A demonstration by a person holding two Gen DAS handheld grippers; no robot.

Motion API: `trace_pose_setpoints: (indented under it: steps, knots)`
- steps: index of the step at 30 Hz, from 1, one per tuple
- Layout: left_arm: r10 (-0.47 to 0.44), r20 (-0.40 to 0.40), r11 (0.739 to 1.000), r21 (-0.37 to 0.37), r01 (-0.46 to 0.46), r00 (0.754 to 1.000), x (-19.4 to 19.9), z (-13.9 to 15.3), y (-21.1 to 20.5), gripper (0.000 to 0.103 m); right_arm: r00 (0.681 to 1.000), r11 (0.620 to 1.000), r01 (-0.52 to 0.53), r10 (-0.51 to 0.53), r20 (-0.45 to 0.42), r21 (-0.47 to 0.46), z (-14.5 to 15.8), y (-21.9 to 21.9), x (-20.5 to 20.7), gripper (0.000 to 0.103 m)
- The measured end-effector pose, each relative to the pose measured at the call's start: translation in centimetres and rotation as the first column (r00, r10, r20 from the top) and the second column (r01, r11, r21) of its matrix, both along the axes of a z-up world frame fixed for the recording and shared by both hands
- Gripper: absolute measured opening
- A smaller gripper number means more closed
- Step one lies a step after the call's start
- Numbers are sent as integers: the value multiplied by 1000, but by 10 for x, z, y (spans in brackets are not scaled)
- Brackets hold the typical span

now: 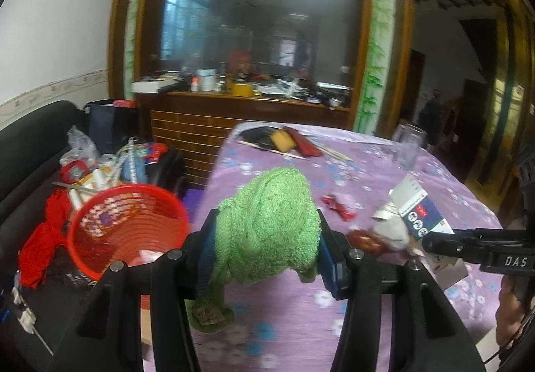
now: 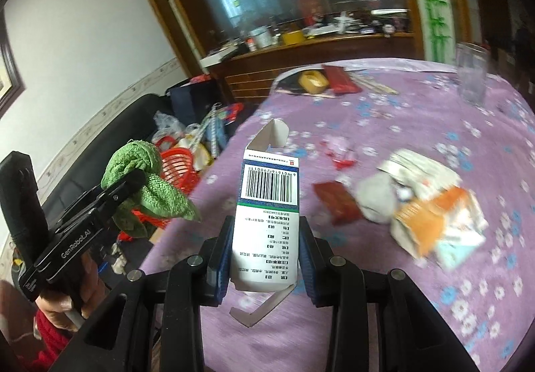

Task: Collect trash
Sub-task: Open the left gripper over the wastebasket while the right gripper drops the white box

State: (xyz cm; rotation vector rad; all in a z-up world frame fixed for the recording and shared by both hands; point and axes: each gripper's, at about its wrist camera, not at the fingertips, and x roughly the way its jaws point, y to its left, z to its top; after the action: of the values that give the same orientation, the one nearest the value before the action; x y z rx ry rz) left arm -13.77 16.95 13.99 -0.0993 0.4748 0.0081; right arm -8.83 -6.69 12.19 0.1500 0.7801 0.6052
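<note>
A hand (image 2: 60, 301) grips the handle of the left tongs (image 1: 267, 238), which tilt downward past the desk's (image 1: 384, 321) left edge, clamped on a bunched green cloth (image 1: 271, 224) that bulges between the blue pads. Left of the desk sits a red basket (image 1: 127, 231), mostly bare inside with a pale scrap near its bottom; what that scrap is I cannot tell. The right tongs (image 2: 264, 255) also point downward, over the purple flowered desk, pressed against both sides of a white carton (image 2: 267, 214) with a barcode, its flaps open. Right of the carton, loose on the cloth, lie red wrappers (image 2: 337, 201), a crumpled tissue (image 2: 378, 201) and an orange packet (image 2: 431, 221)
</note>
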Motion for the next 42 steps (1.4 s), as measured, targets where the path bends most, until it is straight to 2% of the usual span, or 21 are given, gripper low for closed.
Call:
trace_pose_setpoints:
  steps: [9,16,22,24,26,28,33,37,42]
  knots:
    - [138,-2,990,-24,-138,990,2,2,86,52,992,992,-124,124,-30,-15,9,85,33,38]
    - [230,-49,971,-50,-232,972,20,-18,144,52,974,973,-228,227,-28,-29,12,165,56,40]
    - [285,-101,954,-66,-292,953,45,-37,181,52,961,962,-273,272,-49,-19,7,228,88,40]
    - [293,-102,950,-78,-301,951,48,-40,189,56,957,958,-286,284,-61,-12,5,249,99,40]
    - [303,-79,945,-100,-310,950,46,-39,194,70,954,955,-296,294,-60,-17,3,270,106,41]
    - [320,-54,939,-116,-324,946,44,-35,200,75,953,954,-299,297,-59,-12,2,281,111,51]
    - [323,-34,937,-129,-324,946,37,-28,199,75,954,957,-290,290,-76,16,-1,271,113,52]
    - [286,-25,952,-104,-287,958,26,-27,177,75,959,962,-272,271,-83,1,-10,230,95,52]
    - [182,-20,980,-81,-183,983,15,-25,123,75,972,975,-218,213,-102,-34,-29,162,62,52]
